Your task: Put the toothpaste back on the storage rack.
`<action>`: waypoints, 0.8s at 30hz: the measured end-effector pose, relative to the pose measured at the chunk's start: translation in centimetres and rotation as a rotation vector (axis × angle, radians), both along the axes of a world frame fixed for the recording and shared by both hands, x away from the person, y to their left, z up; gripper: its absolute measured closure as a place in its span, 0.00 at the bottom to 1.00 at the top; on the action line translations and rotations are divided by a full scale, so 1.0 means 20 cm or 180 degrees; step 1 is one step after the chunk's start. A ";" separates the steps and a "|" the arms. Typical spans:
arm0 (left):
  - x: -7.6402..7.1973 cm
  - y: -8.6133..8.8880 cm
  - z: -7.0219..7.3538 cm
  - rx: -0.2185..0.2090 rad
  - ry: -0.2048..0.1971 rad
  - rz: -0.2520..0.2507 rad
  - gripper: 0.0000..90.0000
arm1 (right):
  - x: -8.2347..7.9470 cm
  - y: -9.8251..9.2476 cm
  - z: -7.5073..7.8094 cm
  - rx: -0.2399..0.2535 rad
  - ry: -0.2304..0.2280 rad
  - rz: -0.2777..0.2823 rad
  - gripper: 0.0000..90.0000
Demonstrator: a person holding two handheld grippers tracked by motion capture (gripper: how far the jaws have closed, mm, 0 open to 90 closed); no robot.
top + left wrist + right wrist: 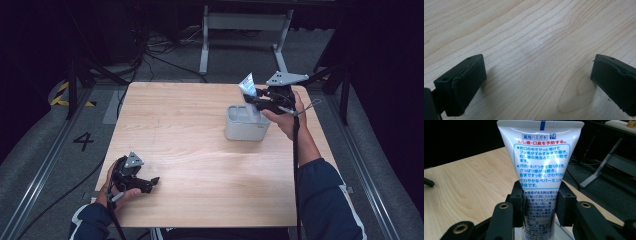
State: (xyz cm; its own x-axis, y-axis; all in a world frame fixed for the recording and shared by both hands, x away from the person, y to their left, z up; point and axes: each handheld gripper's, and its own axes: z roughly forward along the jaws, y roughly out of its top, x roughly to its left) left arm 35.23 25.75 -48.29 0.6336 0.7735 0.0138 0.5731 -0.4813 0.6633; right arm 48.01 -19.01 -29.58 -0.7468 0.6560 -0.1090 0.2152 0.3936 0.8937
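Note:
A white toothpaste tube with blue and red Japanese print stands upright, crimped end up, between the jaws of my right gripper, which is shut on its lower body. From above, the tube and right gripper hang over the back right part of a grey box at the table's right middle. The tube's lower end is hidden. My left gripper rests low over the near left of the wooden table, and its jaws stand wide apart over bare wood.
A metal stand and several cables lie on the floor beyond the table's far edge. Floor rails run along both sides, and a "4" mark sits on the floor at left.

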 end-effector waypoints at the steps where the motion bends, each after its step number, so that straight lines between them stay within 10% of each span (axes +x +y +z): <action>1: 0.00 0.00 0.00 0.0010 0.0006 -0.0009 0.01 | 0.01 0.00 0.00 0.0015 0.0004 -0.0011 0.73; 24: 0.00 0.00 0.00 0.0008 0.0007 -0.0006 0.01 | 0.09 0.01 -0.08 0.0039 0.0079 -0.0142 0.72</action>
